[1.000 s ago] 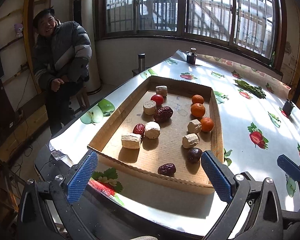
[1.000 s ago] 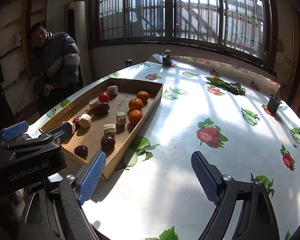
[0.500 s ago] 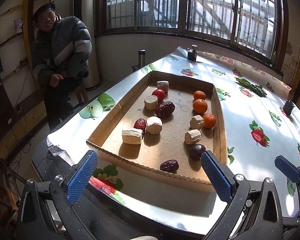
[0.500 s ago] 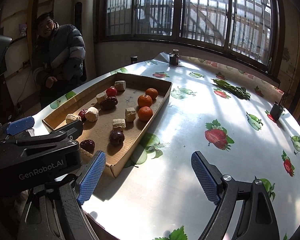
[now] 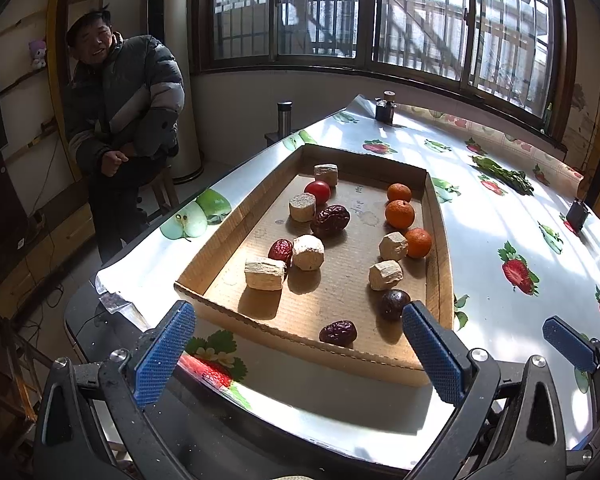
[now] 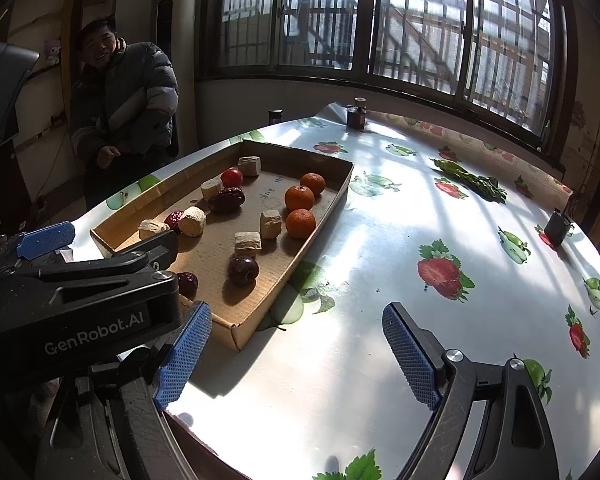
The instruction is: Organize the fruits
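Left wrist view: the left gripper (image 5: 298, 354) hangs with its jaws spread wide and nothing between them, just short of the near wall of the cardboard tray (image 5: 300, 344). The tray lies on the worktop (image 5: 500, 240), close to its left edge. Inside it, three oranges (image 5: 399, 213) line the right wall, with a dark plum (image 5: 394, 303) nearer the front corner. A red date (image 5: 338, 332) sits just behind the near wall, and tan blocks (image 5: 265, 273) lie scattered with more dates towards the left. The middle of the tray floor is bare cardboard.

Right wrist view: the right gripper (image 6: 298, 354) is likewise wide open and empty, over the bare worktop to the right of the tray's near corner (image 6: 236, 330). A broad stretch of sunlit cloth lies ahead of it. The left gripper's body (image 6: 80, 300) fills the lower left, hiding part of the tray's near end.
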